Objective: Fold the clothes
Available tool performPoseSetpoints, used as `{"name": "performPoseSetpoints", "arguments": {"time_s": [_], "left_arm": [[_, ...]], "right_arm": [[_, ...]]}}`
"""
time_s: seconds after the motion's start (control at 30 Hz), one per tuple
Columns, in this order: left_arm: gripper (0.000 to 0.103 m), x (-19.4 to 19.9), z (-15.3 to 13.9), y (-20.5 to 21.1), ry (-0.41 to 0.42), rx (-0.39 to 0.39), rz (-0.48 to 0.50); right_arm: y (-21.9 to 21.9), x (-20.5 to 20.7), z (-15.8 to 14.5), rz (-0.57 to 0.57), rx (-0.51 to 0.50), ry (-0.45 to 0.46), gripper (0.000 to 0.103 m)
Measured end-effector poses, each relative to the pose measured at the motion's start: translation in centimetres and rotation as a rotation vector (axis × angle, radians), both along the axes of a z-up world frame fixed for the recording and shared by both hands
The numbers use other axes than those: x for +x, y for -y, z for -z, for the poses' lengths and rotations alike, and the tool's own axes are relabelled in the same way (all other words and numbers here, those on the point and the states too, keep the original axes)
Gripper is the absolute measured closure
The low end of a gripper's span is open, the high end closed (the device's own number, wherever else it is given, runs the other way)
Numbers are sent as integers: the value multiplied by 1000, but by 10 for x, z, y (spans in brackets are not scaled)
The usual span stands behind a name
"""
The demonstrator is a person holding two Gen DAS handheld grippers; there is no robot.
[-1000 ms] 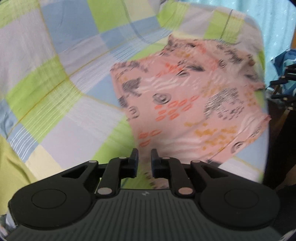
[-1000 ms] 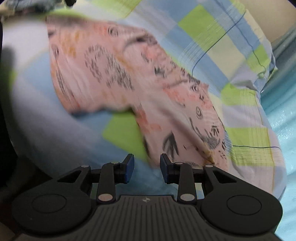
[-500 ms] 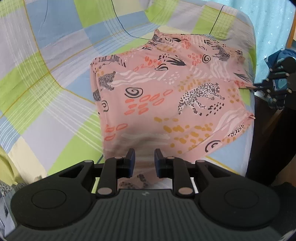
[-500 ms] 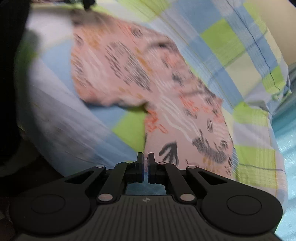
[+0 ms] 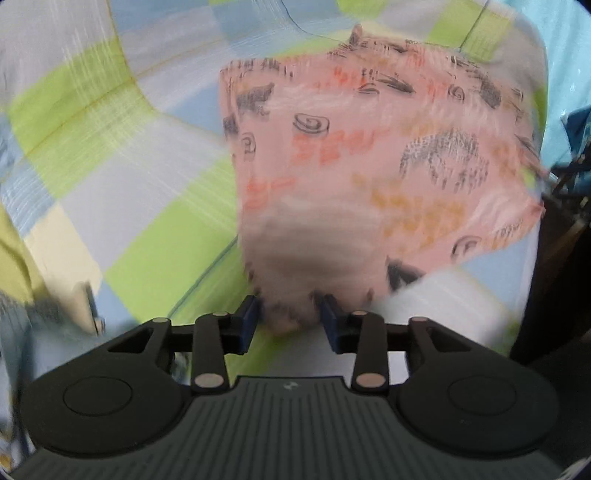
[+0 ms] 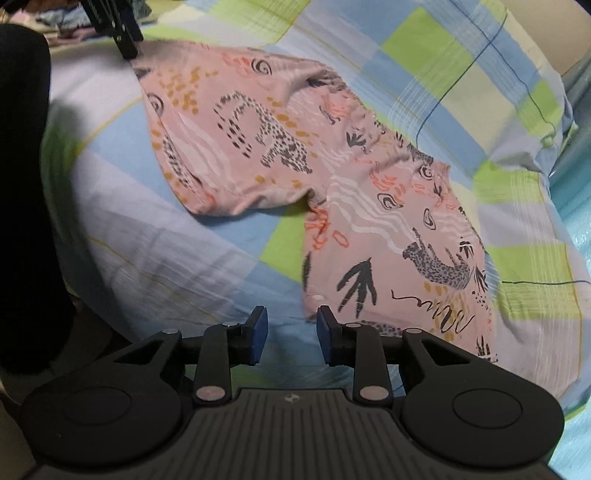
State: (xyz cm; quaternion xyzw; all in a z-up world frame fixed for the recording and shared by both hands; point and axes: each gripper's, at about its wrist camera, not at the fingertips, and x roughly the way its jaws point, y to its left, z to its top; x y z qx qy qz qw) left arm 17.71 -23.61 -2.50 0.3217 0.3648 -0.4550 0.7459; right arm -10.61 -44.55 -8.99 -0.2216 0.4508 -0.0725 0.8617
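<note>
A pink garment (image 6: 280, 155) with a leopard and leaf print lies spread on a checked quilt (image 6: 461, 66). My right gripper (image 6: 291, 332) is open at its near hem corner, which lies just beyond the right finger with nothing between the pads. At the garment's far corner, the left gripper's fingers (image 6: 123, 35) reach the fabric. The left wrist view is blurred. There the garment (image 5: 369, 166) fills the middle, and my left gripper (image 5: 290, 321) is open with the garment's near edge bulging between its fingers.
The green, blue and white quilt (image 5: 110, 155) covers a bed whose edge drops off on the near side. A dark shape (image 6: 22, 184) stands at the left. Turquoise fabric (image 6: 578, 240) lies past the quilt on the right. Loose clothes (image 6: 62, 18) sit at the back left.
The right gripper, shut half a second ago, has opened wide. The left gripper's narrow gap has widened, and it has moved onto the garment's near edge.
</note>
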Motion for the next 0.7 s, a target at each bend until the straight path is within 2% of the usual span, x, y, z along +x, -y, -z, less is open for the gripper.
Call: {"name": "performPoseSetpoints", "arguments": {"time_s": [0.17,0.23,0.37,0.47,0.57,0.63,0.7], "left_arm": [[71,2,5,-16,2,31,-44],[71,-2,-10,-23,26,39,-41],[69,-11,-52,-26,136,66,17],[61,-12,-82,-20,206,59,98],[57,-7,-95,-8,264,38,210],[52,0,-91,2,296,20,310],[36,13,-77,11,321,-2,405]], "right_arm": [[-15,-8,-22,7,78,84,68],[-23,-5,-34,12,96,121,68],[-48,9,-54,-36,134,190,66],[-68,23,-69,-83,159,242,60],[-78,47,-74,-135,183,281,58],[-79,71,-73,-163,201,307,56],[-76,106,-63,-183,214,312,56]]}}
